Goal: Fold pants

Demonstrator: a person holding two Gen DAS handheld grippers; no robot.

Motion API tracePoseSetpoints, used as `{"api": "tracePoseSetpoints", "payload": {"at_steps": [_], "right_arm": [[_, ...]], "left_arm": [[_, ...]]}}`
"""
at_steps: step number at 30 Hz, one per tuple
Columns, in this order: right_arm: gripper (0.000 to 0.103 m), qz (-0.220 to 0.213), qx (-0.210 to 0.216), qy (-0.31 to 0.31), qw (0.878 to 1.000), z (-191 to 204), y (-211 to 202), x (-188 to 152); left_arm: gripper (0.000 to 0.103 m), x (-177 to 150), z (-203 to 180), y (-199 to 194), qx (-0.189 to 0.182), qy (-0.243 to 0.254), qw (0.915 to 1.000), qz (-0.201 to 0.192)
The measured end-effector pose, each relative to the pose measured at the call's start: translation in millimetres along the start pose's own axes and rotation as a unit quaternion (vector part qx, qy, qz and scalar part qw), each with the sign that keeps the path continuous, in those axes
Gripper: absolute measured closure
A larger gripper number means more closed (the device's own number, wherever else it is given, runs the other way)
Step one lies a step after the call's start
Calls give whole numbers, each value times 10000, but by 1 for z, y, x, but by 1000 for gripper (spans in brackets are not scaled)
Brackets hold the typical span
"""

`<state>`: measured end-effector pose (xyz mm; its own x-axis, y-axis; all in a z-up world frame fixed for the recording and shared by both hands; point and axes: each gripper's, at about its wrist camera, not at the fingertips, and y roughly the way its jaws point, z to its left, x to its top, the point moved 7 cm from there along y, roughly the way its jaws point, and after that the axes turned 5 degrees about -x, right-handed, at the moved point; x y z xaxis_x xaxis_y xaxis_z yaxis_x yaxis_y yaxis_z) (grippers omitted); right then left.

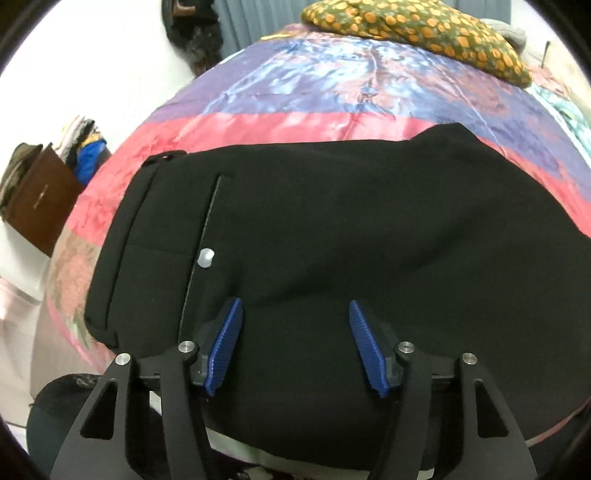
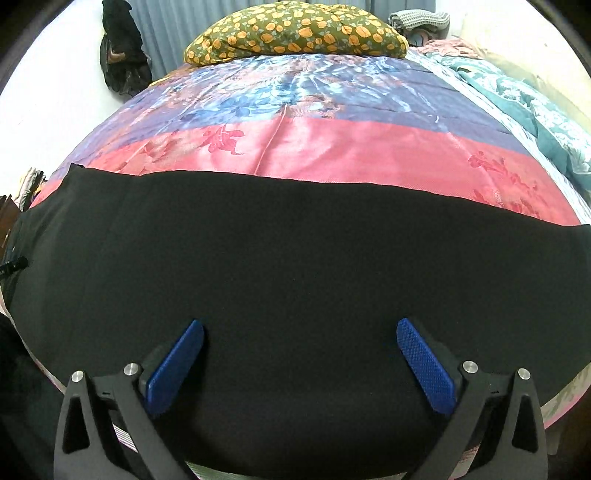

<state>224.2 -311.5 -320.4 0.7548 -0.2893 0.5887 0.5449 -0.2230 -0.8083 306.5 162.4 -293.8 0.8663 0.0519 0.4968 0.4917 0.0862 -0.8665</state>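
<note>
Black pants (image 1: 332, 229) lie flat across the near part of a bed, waistband at the left with a back pocket slit and a pale button (image 1: 205, 257). The legs stretch to the right in the right wrist view (image 2: 295, 251). My left gripper (image 1: 295, 306) is open and empty, hovering just over the seat area near the pocket. My right gripper (image 2: 300, 326) is open wide and empty, over the leg section near the bed's front edge.
The bed has a shiny pink and blue floral cover (image 2: 314, 147). A green pillow with orange print (image 2: 295, 31) lies at the far end. A teal blanket (image 2: 535, 110) lies at the right. A brown box with clothes (image 1: 40, 199) stands left of the bed.
</note>
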Motion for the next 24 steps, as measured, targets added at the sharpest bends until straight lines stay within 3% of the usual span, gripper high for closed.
{"api": "tracePoseSetpoints", "payload": {"at_steps": [2,4,8,10,12,13,17,24], "right_arm": [[0,18,2,-7,10000,0,0,0],[0,20,-6,-5,10000,0,0,0],[0,-5,-53,14,10000,1,-1,0],[0,-11,-55,14,10000,0,-1,0],[0,-31,-49,4,10000,0,-2,-1],[0,-41,-49,-2,10000,1,-2,-1],[0,-68,-39,-27,10000,0,-2,-1],[0,-38,-25,-47,10000,0,-2,0]], "left_arm": [[40,3,-6,-5,119,-23,9999,58],[41,11,-12,-15,-151,-174,9997,-25],[29,37,-56,-38,-1683,-133,9854,-230],[29,57,-86,-32,-2373,-6,9714,-57],[29,70,-109,-11,-2754,88,9609,261],[29,75,-118,3,-2739,188,9609,356],[31,85,-126,51,-1973,485,9785,362],[25,96,-121,53,-1977,279,9797,163]]}}
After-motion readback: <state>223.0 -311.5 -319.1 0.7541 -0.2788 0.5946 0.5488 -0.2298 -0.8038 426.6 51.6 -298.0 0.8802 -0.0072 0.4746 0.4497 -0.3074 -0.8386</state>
